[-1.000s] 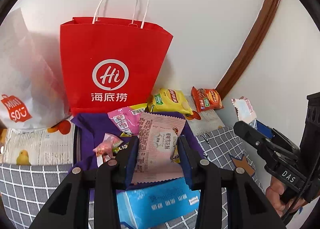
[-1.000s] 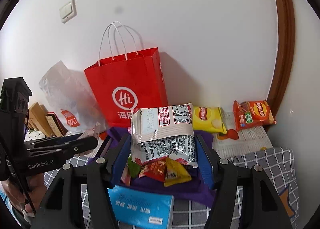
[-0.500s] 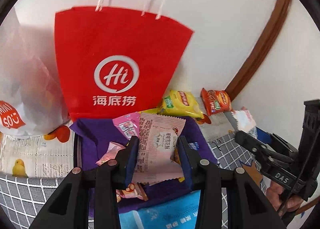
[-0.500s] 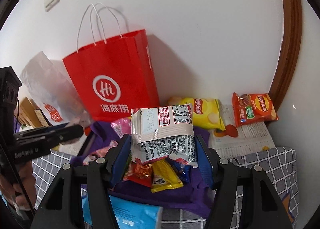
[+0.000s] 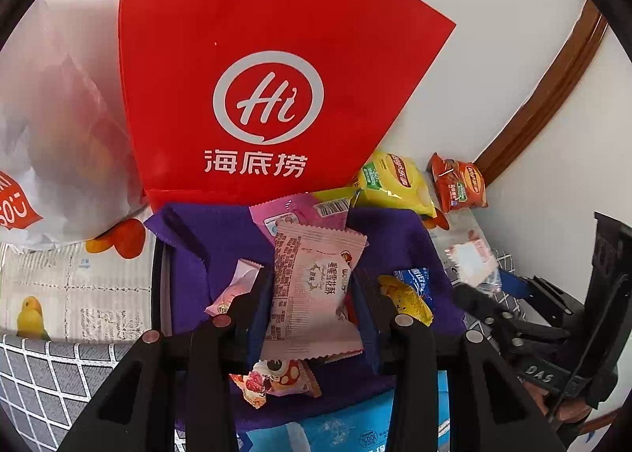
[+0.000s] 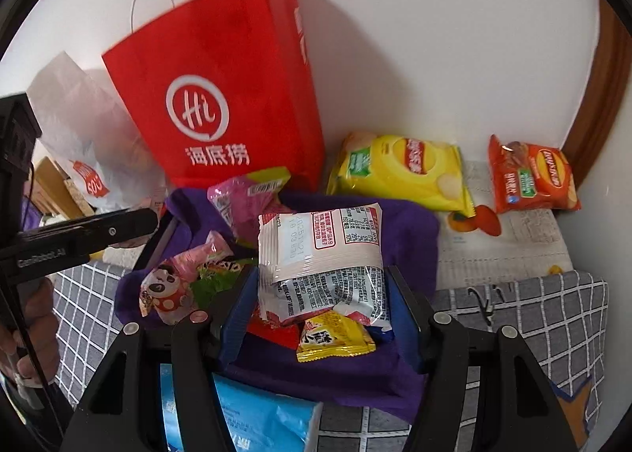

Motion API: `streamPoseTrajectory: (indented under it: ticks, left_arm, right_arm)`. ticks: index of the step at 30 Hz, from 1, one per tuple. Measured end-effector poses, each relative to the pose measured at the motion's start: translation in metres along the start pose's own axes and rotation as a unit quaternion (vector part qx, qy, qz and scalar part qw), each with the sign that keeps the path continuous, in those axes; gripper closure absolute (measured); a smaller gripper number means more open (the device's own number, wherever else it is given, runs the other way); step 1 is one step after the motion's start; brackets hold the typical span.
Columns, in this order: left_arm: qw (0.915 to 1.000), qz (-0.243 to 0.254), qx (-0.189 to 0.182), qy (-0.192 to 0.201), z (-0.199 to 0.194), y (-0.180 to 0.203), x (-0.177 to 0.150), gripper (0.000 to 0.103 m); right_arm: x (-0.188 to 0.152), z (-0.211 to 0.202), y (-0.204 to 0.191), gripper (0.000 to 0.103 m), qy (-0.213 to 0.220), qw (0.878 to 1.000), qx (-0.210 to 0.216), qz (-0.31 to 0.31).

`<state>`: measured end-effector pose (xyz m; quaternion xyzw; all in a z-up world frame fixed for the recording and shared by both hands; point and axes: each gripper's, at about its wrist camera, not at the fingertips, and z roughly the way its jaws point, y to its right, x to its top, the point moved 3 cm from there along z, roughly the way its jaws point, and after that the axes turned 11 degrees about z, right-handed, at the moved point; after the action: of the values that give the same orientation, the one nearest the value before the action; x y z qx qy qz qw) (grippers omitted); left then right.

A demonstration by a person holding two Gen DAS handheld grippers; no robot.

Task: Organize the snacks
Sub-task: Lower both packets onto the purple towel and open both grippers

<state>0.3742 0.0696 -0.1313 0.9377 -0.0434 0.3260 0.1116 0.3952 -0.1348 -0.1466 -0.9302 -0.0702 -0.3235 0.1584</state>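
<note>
— Red paper carrier bag (image 5: pixel 272 68) with white rope handles and a white "Hi" logo, upright against the white wall, directly behind the purple cloth (image 5: pixel 221 246) spread with snacks.

— And in the left gripper (image 5: pixel 312 294)?

— Clamped on a pale pink sealed snack packet (image 5: pixel 312 294) printed with small text, held upright between the blue pads above the purple cloth.

— Right gripper (image 6: pixel 320 286)?

— Jaws closed on a silver-and-white crinkled foil packet (image 6: pixel 320 254) with a red-framed label, likewise held over the purple cloth, nearer its right side.

— Loose on the cloth?

— A bright pink wrapper with a barcode (image 6: pixel 247 195) up by the foot of the red bag, a small candy wrapper with a panda print (image 6: pixel 166 290) at the left, a small yellow sachet (image 6: pixel 333 337) just under the silver packet.

— Off the cloth?

— Yellow bag of crisps (image 6: pixel 399 171) lying on printed paper (image 6: pixel 513 246) by the wall, just right of the red bag; orange-red bag of crisps (image 6: pixel 531 179) further right, in the corner. Light blue plastic pack (image 6: pixel 256 416) at the near edge, partly under the cloth. White translucent plastic shopping bag (image 5: pixel 55 144) left of the red bag. Grey checked tablecloth (image 6: pixel 553 317) underneath everything.
</note>
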Motion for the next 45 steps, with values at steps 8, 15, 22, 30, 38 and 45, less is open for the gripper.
streamPoseTrajectory:
  ticks: [8, 15, 22, 30, 38, 45]
  left_arm:
    - [0.9996, -0.013, 0.007, -0.025, 0.014, -0.009, -0.004, 0.065]
    - [0.9991, -0.019, 0.007, -0.037, 0.021, -0.012, -0.006, 0.065]
    - [0.9988, -0.016, -0.001, -0.046, 0.026, -0.009, -0.007, 0.065]
    - [0.9982, -0.015, -0.004, -0.058, 0.034, -0.007, -0.009, 0.065]
    - [0.9979, -0.01, -0.009, -0.063, 0.039, 0.0, -0.011, 0.065]
    - [0.9983, -0.001, -0.01, -0.058, 0.041, 0.007, -0.01, 0.064]
  right_arm:
    - [-0.011, 0.031, -0.011, 0.04, -0.039, 0.999, 0.005, -0.004]
    - [-0.022, 0.051, -0.022, 0.039, -0.063, 0.998, -0.002, -0.021]
    - [-0.021, 0.055, -0.014, 0.033, -0.07, 0.998, -0.001, 0.005]
    - [-0.017, 0.041, -0.012, 0.029, -0.063, 0.998, 0.012, 0.009]
    - [-0.012, 0.015, -0.02, 0.021, -0.028, 0.999, 0.021, -0.014]
    - [-0.003, -0.008, -0.012, 0.021, 0.003, 1.0, 0.027, 0.007]
